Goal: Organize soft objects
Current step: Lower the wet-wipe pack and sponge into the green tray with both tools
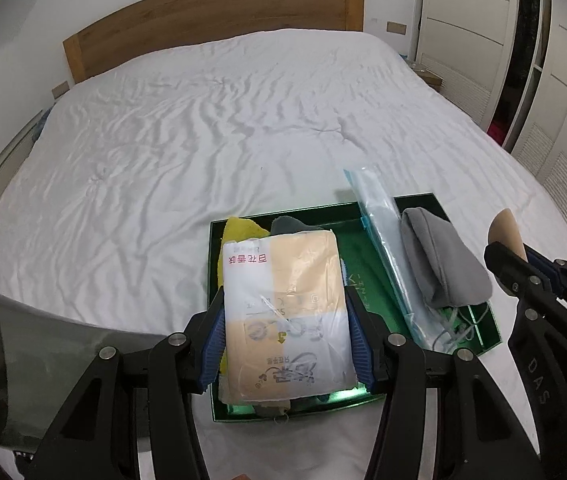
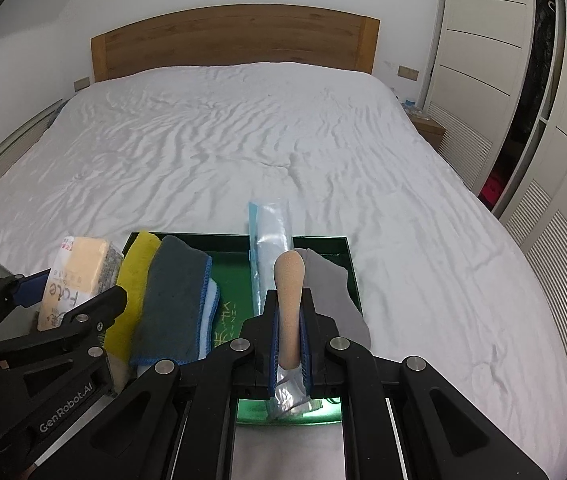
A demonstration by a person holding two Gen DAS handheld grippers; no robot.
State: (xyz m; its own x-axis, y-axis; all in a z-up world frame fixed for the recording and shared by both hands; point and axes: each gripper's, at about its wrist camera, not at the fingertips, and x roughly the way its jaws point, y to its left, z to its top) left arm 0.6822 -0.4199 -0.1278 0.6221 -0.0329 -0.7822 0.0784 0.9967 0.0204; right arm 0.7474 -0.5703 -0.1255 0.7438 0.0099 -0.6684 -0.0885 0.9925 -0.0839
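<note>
1. The left claw is squeezed onto a soft pack of tissues. One blue pad presses on each side of the pack. The pack is held up over the left part of the green tray.
2. The right claw is pinched tight on a tan sponge puff. The puff's round end sticks out past the claw tips, and its silver wrapper end hangs out the back. It is held above the right part of the tray.
3. Under the tissue pack, in the left of the tray, lie a yellow cloth and a dark grey cloth with a blue edge, side by side and touching.
4. A clear plastic bag with a blue strip lies down the middle of the tray. Its far end sticks out over the tray's back rim.
5. A light grey cloth lies folded in the right of the tray, just beside the clear bag.
6. The tray sits on a bed with a wrinkled white sheet, near the bed's front edge.
7. A wooden headboard stands at the far end of the bed. White closet doors stand on the right.
</note>
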